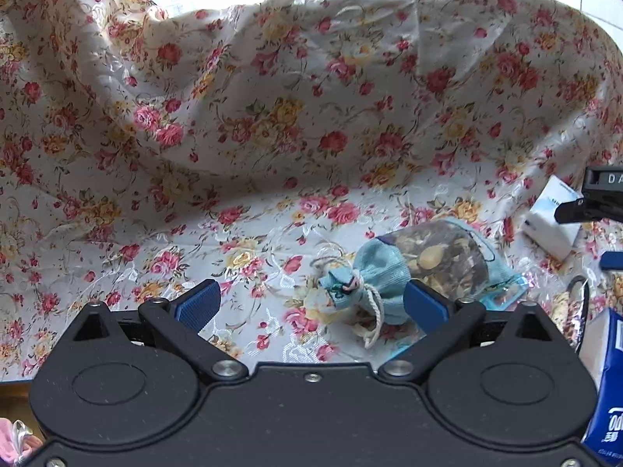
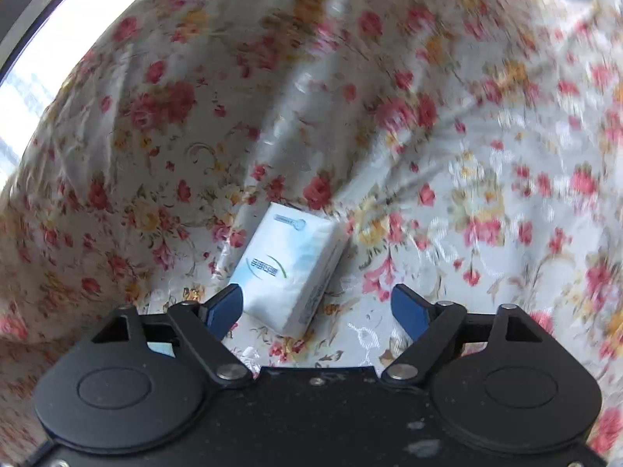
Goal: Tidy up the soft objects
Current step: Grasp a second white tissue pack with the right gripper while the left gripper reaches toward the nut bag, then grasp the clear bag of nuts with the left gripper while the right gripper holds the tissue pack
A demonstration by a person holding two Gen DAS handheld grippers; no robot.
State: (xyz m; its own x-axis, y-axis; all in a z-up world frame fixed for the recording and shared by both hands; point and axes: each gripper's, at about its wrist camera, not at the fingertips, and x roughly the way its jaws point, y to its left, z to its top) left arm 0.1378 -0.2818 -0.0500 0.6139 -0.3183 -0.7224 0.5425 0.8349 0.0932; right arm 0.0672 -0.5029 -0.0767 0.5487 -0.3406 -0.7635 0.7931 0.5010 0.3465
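Soft objects lying loose on flowered cloth (image 1: 241, 116), none gripped. Left gripper (image 1: 311, 303): jaws apart, hovering over a pale blue drawstring pouch (image 1: 373, 276), one pad just beside it. Behind the pouch, a clear packet of dried pieces (image 1: 451, 257); further right, a white tissue pack (image 1: 549, 229), then a blue-and-white tissue pack (image 1: 607, 381) at the edge. Right gripper (image 2: 317, 305): jaws wide apart, white tissue pack (image 2: 290, 268) resting free on the cloth, close to one pad. Judged early to midway: one pack set down, pouch and packet probably left. Pouch, packet and blue pack visible only from the left wrist; printed face of the white pack only from the right.
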